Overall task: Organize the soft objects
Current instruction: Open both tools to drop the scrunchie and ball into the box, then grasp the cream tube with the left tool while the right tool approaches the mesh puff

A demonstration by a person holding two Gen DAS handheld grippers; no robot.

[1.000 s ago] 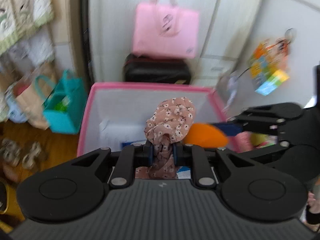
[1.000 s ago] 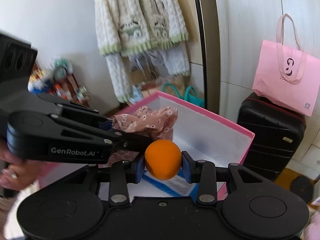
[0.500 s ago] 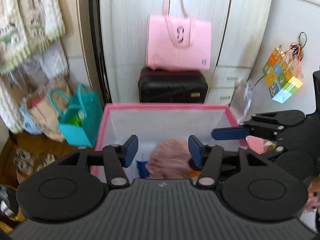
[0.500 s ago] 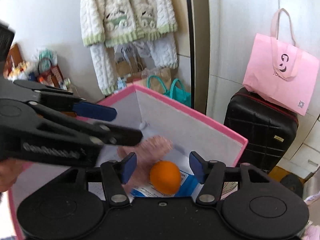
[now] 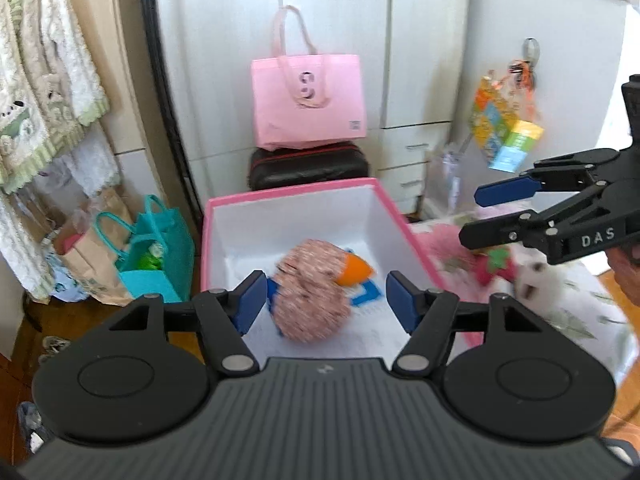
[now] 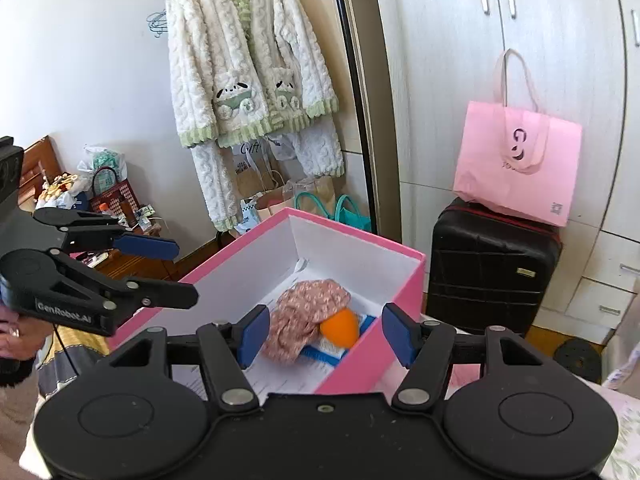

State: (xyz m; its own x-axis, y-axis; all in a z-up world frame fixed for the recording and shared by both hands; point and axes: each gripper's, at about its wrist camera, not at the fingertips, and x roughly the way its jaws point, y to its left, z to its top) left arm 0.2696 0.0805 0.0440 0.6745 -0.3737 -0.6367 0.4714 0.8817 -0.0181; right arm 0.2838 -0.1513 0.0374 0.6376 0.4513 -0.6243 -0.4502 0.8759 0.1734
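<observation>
Left wrist view: the left gripper (image 5: 326,300) is being held above the near edge of the pink box (image 5: 288,194), its jaws opening, about half spread, with nothing being gripped between the blue pads. The floral cloth (image 5: 310,294) is lying bunched on the white floor of the box, below and beyond the pads, blurred. The orange ball (image 5: 354,270) is lying against the cloth's right side, touching it, over a blue-and-white sheet. The right gripper (image 5: 472,214) is being seen at the right edge, beside the box's right wall, its jaws also parted and nothing being held in them. Plush toys (image 5: 496,262) are lying blurred on a patterned surface just right of the box.

Right wrist view: the right gripper (image 6: 322,334) is being held over the near corner of the box (image 6: 360,240), its jaws opening, roughly half spread and holding nothing. The cloth (image 6: 306,318) and ball (image 6: 340,326) are resting together inside the box, well below the pads. The left gripper (image 6: 182,272) is being held at the left, over the box's left wall, a hand (image 6: 12,338) being seen behind it.
</observation>
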